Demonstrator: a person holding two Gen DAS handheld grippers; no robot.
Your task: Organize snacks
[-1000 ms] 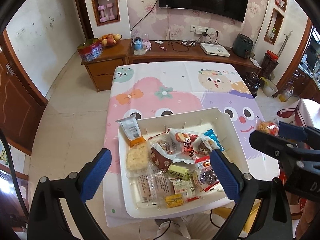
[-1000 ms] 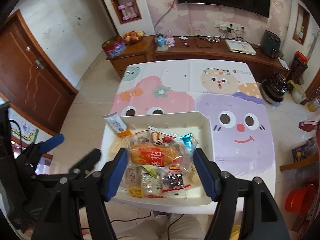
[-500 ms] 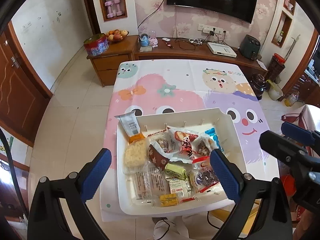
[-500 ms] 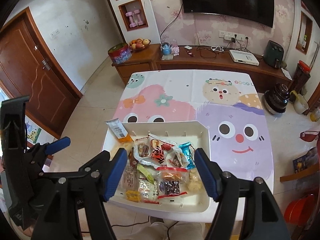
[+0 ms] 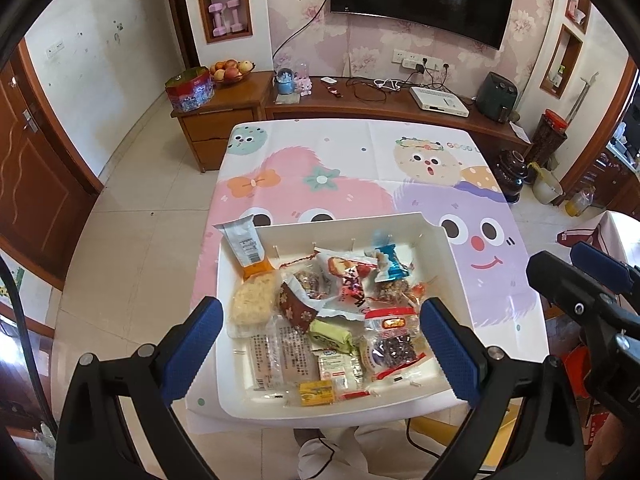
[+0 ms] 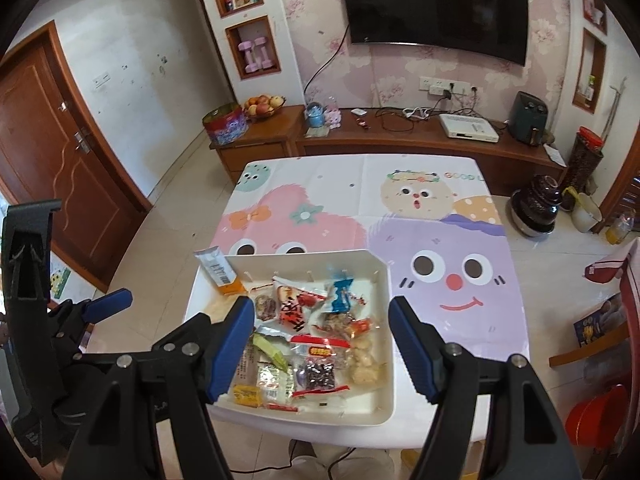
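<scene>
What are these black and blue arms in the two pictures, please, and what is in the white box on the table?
No robot here: a person holds one handheld gripper in each hand, and each carries a wide-angle camera looking along its two blue-padded fingers. One picture comes from the left gripper, the other from the right gripper. Both are open and hold nothing; they hang above the table.

On the cartoon tablecloth stands a white tray full of wrapped snacks: a pale noodle-like cake, a green bar, a blue-wrapped candy, a small yellow packet and a clear bag of dark pieces. One orange-tipped packet leans over the tray's far left corner.
</scene>
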